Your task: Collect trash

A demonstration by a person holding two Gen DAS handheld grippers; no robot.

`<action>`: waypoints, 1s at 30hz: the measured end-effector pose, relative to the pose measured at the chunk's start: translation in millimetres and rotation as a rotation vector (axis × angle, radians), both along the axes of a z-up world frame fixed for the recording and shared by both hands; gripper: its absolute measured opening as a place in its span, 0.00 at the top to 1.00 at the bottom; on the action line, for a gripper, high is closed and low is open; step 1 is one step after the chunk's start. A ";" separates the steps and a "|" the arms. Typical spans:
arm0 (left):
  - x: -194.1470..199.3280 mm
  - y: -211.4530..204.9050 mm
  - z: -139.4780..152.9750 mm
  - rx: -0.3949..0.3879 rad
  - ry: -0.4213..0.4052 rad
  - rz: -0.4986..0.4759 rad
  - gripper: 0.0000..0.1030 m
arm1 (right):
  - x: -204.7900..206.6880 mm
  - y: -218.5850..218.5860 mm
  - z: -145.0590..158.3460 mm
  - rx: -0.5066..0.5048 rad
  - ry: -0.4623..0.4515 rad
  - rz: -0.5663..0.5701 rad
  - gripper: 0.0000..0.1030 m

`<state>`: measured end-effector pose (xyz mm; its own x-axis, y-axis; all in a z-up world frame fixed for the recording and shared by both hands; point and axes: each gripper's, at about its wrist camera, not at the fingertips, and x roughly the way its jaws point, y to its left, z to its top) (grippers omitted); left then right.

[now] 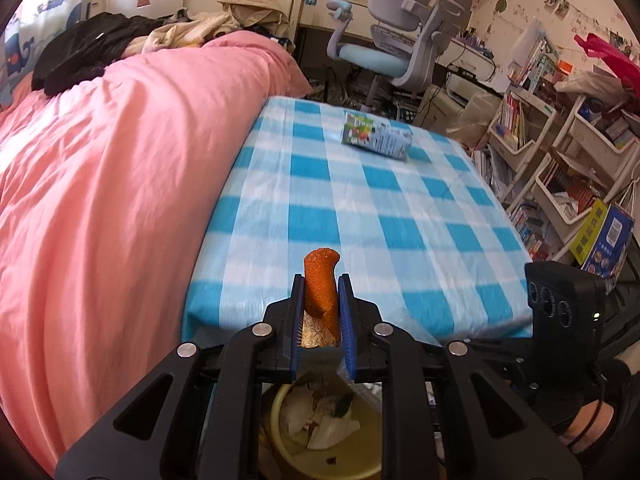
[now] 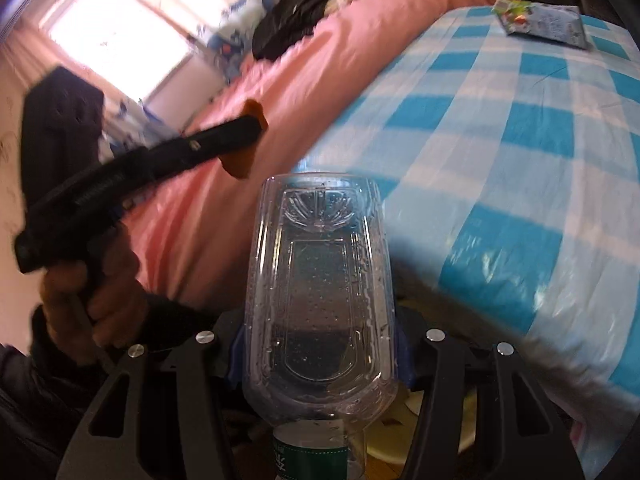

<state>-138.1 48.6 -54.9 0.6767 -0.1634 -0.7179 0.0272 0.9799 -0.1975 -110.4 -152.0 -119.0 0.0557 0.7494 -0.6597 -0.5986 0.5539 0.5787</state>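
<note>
My left gripper is shut on an orange peel, held above a yellow trash bin that holds crumpled paper. In the right wrist view the left gripper shows at the left with the peel in it. My right gripper is shut on a clear plastic bottle with a green label, its base pointing away from me. A crushed drink carton lies on the far side of the blue checked tablecloth; the right wrist view shows the carton at the top right.
A pink bed cover with dark clothes borders the table's left side. A grey desk chair stands behind the table. Shelves of books line the right. The bin's rim shows below the bottle.
</note>
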 end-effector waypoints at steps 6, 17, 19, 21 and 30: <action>-20.1 -14.2 -13.3 0.018 0.042 -0.047 0.85 | -11.1 12.7 -15.4 -0.092 0.009 0.052 0.43; -37.4 -38.7 -41.6 0.056 0.182 -0.143 0.84 | 0.4 -31.7 18.7 -0.242 -0.119 -0.143 0.29; -37.1 -46.0 -50.2 0.063 0.230 -0.179 0.82 | 2.9 -48.7 35.5 -0.251 -0.165 -0.191 0.28; -35.7 -51.3 -56.1 0.080 0.258 -0.198 0.62 | 8.9 -68.4 52.9 -0.254 -0.206 -0.231 0.26; -26.5 -41.1 -38.4 0.079 0.133 -0.070 0.31 | 20.1 -110.0 58.0 -0.225 -0.238 -0.334 0.23</action>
<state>-164.6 7.4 -93.3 0.5636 -0.1461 -0.8130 0.0742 0.9892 -0.1263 -90.3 -262.0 -61.1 0.4395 0.5044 -0.7432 -0.4674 0.8350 0.2903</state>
